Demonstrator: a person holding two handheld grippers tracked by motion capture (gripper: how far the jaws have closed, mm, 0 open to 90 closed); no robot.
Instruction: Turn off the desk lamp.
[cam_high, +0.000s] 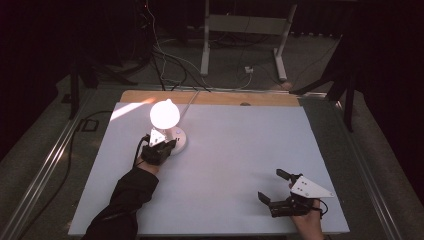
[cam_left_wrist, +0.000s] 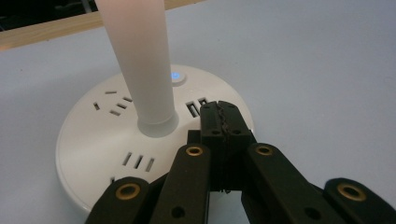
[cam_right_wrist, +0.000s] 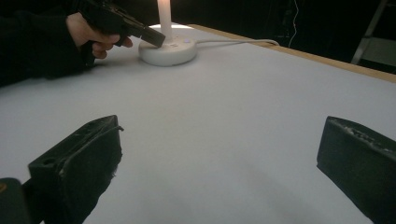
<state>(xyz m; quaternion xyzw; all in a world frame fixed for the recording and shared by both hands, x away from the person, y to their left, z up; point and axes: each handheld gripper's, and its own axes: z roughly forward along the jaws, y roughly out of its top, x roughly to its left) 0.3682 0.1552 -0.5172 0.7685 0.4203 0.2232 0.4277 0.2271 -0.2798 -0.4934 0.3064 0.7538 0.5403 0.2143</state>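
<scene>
Lamp (cam_high: 167, 125), lit and glowing white, stood on its round white base (cam_left_wrist: 93, 154) toward the far left of the table (cam_high: 240, 150), its pale stem (cam_left_wrist: 140, 60) rising upright from the middle of the base. Socket slots were cut into the top of the base, and a small blue light (cam_left_wrist: 175, 75) shone near its far rim. The left gripper (cam_left_wrist: 223, 122) had its black jaws pressed together with nothing between them, their tips resting over the near right part of the base, just beside the stem. The right gripper (cam_high: 274, 186) lay well apart from the lamp, at the near right of the table, its jaws spread wide over bare tabletop and holding nothing.

A matte white sheet covered the table, and a strip of bare wood (cam_high: 210, 98) showed along the far edge. A white cord (cam_right_wrist: 233, 42) ran from the base off that far edge. Beyond it the room was dark: grey floor (cam_high: 310, 60), loose cables (cam_high: 165, 65), the white legs of a frame (cam_high: 245, 30) and dark stands at either side.
</scene>
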